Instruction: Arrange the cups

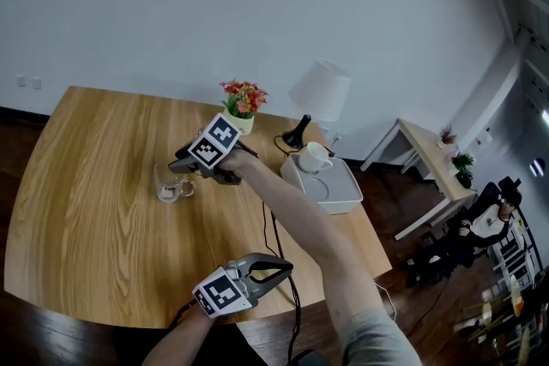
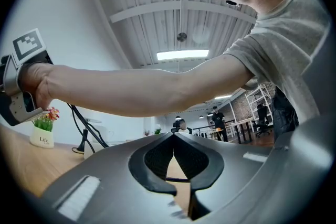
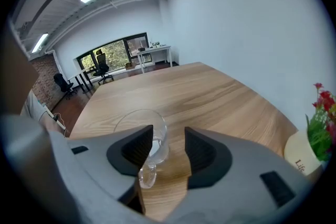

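Clear glass cup with a handle [image 1: 171, 184] [image 3: 137, 120]: upright on the light wooden desk [image 1: 86, 201] [image 3: 210, 92], toward its middle and well apart from the other cup.
Right hand-held gripper [image 1: 184, 167] [image 3: 168, 139]: reached across the desk to the glass cup, jaws spread apart. In its own view the cup sits partly behind the left-hand jaw and its handle shows at that side of the gap. No grip is made.
White ceramic cup [image 1: 315, 157]: upright on the far end of the white rectangular tray [image 1: 339, 193], at the desk's right edge.
Left hand-held gripper [image 1: 287, 268] [image 2: 173, 139]: held at the near edge of the desk, jaw tips pressed together with nothing between them.
Small white pot of red and yellow flowers [image 1: 242, 111] [image 2: 43, 131] [image 3: 310, 149]: at the far edge of the desk, just behind the right hand-held gripper.
Table lamp with a white shade and black base [image 1: 319, 94]: beside the pot, behind the tray.
Black cable [image 1: 279, 244]: runs over the desk toward its near edge.
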A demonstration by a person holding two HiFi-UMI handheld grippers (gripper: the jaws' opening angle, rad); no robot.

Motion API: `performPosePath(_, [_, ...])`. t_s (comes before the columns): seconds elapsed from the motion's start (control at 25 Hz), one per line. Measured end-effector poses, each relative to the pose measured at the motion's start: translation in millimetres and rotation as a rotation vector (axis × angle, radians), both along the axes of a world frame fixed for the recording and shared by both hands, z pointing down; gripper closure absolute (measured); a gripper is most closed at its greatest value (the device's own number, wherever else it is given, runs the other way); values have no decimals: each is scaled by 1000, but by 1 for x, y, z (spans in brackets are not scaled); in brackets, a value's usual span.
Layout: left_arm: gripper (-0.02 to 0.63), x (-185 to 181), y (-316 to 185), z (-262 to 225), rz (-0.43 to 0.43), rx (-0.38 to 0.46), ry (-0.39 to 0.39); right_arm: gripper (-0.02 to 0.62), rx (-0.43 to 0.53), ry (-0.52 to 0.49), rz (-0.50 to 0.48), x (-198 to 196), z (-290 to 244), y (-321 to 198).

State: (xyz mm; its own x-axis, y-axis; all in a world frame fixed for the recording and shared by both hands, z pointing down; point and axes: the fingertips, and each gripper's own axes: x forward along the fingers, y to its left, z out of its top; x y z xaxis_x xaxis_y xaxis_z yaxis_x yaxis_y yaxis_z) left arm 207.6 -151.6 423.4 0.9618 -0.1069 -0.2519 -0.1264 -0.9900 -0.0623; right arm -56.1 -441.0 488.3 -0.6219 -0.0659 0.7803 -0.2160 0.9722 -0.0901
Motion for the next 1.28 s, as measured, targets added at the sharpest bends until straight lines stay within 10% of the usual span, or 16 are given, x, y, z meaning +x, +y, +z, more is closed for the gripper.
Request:
performPosePath(0.44, [598,1,-1,0,0,-2,-5,397,-39,75,-34,-7,18,8])
performPosePath(0.72, [598,0,-2,0,-3,-2,-3,561,3,187,-73,-8,23,13])
performPosePath(1.28, [598,-1,-2,1,-3,-1,-5,565,7,165,21,19,12,6])
